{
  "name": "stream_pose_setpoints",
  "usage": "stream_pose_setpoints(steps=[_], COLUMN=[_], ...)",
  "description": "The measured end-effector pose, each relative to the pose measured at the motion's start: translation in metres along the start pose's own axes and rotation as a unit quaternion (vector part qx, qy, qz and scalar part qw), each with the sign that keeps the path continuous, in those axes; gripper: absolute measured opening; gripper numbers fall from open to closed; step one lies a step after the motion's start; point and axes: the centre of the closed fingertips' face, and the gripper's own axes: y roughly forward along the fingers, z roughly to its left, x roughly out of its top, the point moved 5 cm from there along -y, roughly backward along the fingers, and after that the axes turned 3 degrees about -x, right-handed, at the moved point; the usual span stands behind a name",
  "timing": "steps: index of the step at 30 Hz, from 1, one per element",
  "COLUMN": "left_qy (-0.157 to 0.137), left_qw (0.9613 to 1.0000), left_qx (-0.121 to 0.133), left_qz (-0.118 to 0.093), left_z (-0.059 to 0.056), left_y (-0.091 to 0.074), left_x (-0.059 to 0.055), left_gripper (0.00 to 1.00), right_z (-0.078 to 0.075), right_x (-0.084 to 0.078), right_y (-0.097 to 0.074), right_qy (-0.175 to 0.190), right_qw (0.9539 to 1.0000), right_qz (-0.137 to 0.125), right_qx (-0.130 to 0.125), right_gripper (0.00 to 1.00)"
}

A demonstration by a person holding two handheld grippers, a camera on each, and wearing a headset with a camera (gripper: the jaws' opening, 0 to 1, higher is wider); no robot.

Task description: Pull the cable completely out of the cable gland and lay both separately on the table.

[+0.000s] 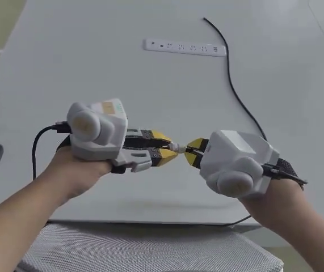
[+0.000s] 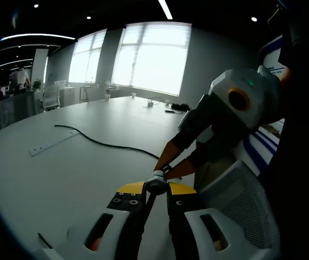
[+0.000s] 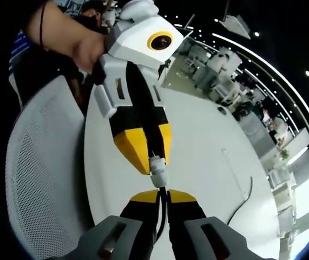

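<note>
So both grippers are nose to nose in the air, just over the near edge of the big white table (image 1: 93, 62), roughly at its middle. The small white plastic cable gland (image 1: 180, 148) sits right between the two sets of yellow tips.

The left gripper (image 1: 170, 152) has its jaws pressed together on the cable gland; in the left gripper view you can see the gland's round end sitting right at its tips. The right gripper (image 3: 158, 196) looks clamped on the thin black cable (image 3: 162, 216), which runs back between its jaws. I can't make out how much cable is inside the gland or sticking out the far side, it's too small to tell.

The bit that matters: the gland and cable share one long axis, and it lies straight along the line joining the two grippers, about parallel to the near table edge. Gland end points left, cable end points right. So I'd guess the move is a straight pull apart along that line, with no twisting off-axis or the cable could bind in the gland.

Nothing is on the table yet. There's bare tabletop under both hands for setting the parts down, well short of the white power strip (image 1: 185, 47) near the far edge.
</note>
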Motion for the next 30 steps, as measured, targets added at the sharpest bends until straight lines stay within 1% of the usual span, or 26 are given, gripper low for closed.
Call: stream_pose_setpoints(steps=[5, 13, 18, 20, 22, 24, 27, 30], left_qy=[0.0, 0.002, 0.004, 0.002, 0.003, 0.003, 0.002, 0.001], left_qw=[1.0, 1.0, 1.0, 1.0, 1.0, 1.0, 1.0, 1.0], left_qx=[0.002, 0.001, 0.001, 0.001, 0.001, 0.002, 0.003, 0.003], left_qz=[-0.001, 0.001, 0.002, 0.002, 0.002, 0.002, 0.0, -0.001], left_z=[-0.001, -0.002, -0.003, -0.004, -0.004, -0.003, -0.003, -0.004], left_y=[-0.001, 0.0, 0.0, 0.0, 0.0, -0.001, -0.003, -0.004], left_x=[0.0, 0.0, 0.0, 0.0, -0.001, -0.001, -0.001, 0.0], left_gripper=[0.15, 0.15, 0.15, 0.15, 0.15, 0.15, 0.15, 0.15], right_z=[0.0, 0.0, 0.002, 0.003, 0.002, 0.001, 0.0, -0.001], right_x=[0.0, -0.002, -0.003, -0.004, -0.005, -0.009, -0.015, -0.019], right_y=[-0.001, -0.001, -0.001, -0.002, -0.002, -0.002, -0.002, -0.002], right_qy=[0.012, 0.054, 0.063, 0.077, 0.098, 0.104, 0.126, 0.134], right_qw=[0.9999, 0.9985, 0.9979, 0.9969, 0.9949, 0.9944, 0.9918, 0.9907], right_qz=[-0.002, -0.008, -0.01, -0.013, -0.017, -0.012, -0.005, -0.003], right_qx=[-0.002, -0.006, -0.012, -0.013, -0.015, -0.018, -0.021, -0.021], right_gripper=[0.0, 0.0, 0.0, 0.0, 0.0, 0.0, 0.0, 0.0])
